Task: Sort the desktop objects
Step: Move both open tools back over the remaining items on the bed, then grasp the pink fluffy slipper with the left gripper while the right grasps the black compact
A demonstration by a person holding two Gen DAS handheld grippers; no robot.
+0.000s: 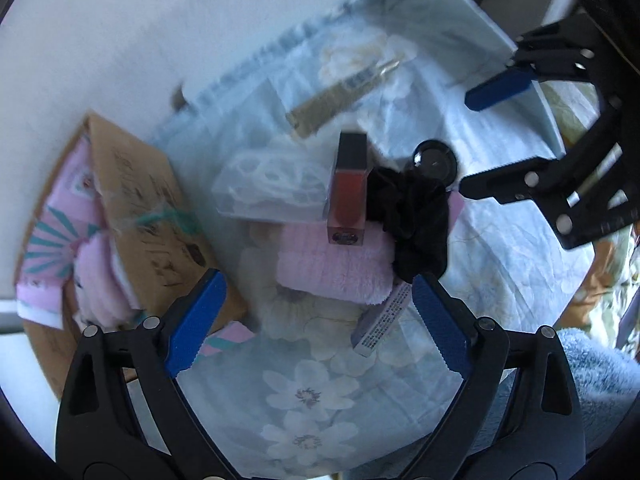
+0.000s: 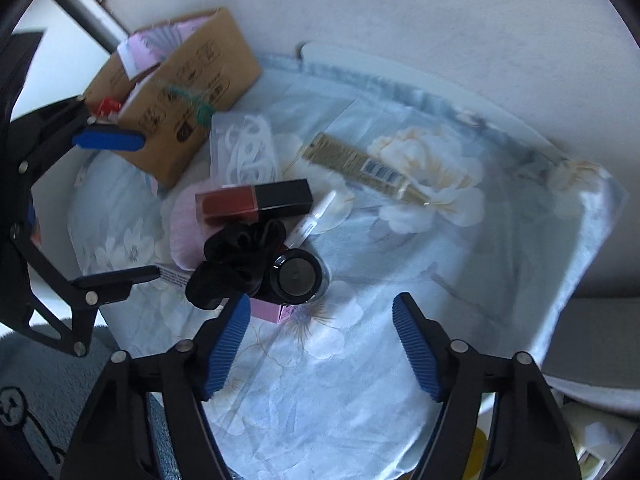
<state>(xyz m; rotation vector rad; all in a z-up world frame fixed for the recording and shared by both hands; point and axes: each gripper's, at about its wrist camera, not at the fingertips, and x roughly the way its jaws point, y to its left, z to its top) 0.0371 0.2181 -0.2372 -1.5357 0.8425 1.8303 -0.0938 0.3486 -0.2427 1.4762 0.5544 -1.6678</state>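
Observation:
A pile lies on the floral cloth (image 1: pixel 312 396): a red lip gloss with a black cap (image 1: pixel 347 186) (image 2: pixel 253 200), a black scrunchie (image 1: pixel 416 212) (image 2: pixel 236 264), a round black jar (image 1: pixel 435 159) (image 2: pixel 298 276), a pink fluffy pad (image 1: pixel 336 272), a gold tube (image 1: pixel 340 98) (image 2: pixel 372 170), a clear bag of white rings (image 1: pixel 272 184) (image 2: pixel 246 152) and a small grey box (image 1: pixel 382 320). My left gripper (image 1: pixel 318 326) is open just short of the pink pad. My right gripper (image 2: pixel 320 350) is open just short of the jar, and empty.
A cardboard box (image 1: pixel 136 196) (image 2: pixel 188 84) with pink items inside stands at the left by the white wall. A pink box (image 2: pixel 272 310) lies under the jar. A blue towel (image 1: pixel 600 372) lies at the right.

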